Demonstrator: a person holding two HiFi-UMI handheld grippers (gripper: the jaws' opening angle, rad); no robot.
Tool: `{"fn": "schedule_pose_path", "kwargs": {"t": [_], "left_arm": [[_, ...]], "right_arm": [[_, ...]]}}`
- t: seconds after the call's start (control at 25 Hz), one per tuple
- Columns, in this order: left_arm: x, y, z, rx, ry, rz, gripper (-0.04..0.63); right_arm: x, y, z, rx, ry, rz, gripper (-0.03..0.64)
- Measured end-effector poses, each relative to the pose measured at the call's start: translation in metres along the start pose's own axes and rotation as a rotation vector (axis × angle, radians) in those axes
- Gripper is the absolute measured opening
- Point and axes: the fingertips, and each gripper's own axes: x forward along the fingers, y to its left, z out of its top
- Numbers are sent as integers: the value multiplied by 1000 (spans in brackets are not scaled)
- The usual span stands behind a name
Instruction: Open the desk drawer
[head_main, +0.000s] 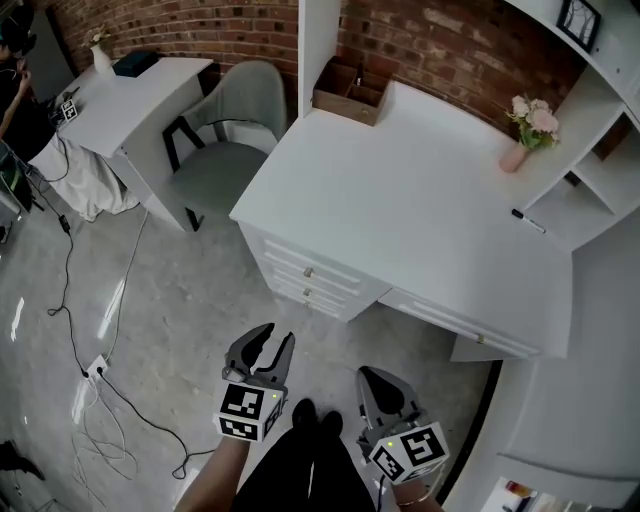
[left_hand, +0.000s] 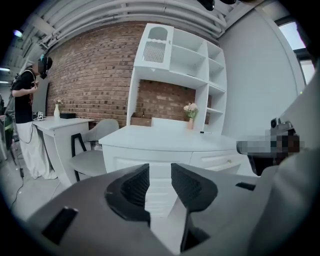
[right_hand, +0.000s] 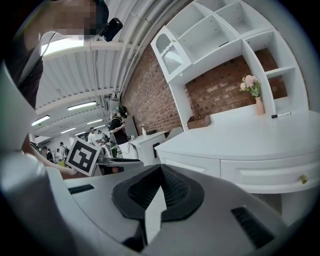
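The white desk (head_main: 420, 210) stands ahead of me. At its left end is a stack of drawers (head_main: 310, 280) with small brass knobs, and a wide shallow drawer (head_main: 470, 325) sits under the top; all are closed. My left gripper (head_main: 275, 345) hangs over the floor just short of the drawer stack, open, with nothing between its pads. In the left gripper view the left gripper (left_hand: 160, 167) points at the stack's front. My right gripper (head_main: 372, 378) is shut and empty, short of the wide drawer. The right gripper view shows the right gripper (right_hand: 161, 167) with its pads together and the wide drawer's knob (right_hand: 303, 178) ahead to the right.
A grey chair (head_main: 225, 150) stands left of the desk, beside a second white desk (head_main: 140, 95). On the desk top are a wooden box (head_main: 350, 92), a pink vase of flowers (head_main: 528, 130) and a pen (head_main: 528, 221). Cables (head_main: 100, 380) trail over the floor at left.
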Motion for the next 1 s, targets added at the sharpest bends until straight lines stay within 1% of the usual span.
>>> {"fn": "schedule_pose_path", "kwargs": {"t": [0.08,0.24,0.44,0.56,0.84,1.0], "left_arm": [[14,3,-14,-6,16,8,124],[43,3,-54,-32,64,28,132],[82,-1,-95,-35,61,27,141],[100,0,-127,-40,75,35,141],[133,13,-197,-70,78,71,143],[157,26,-232,-87,83,95,143]], "right_arm": [[8,-4,-10,2,16,13,5],[23,-15,-34,8,47,31,5],[40,-32,-67,21,59,45,5],[50,-43,-99,28,74,53,5],[64,-71,-170,37,116,55,5],[76,-83,-199,42,127,55,5]]}}
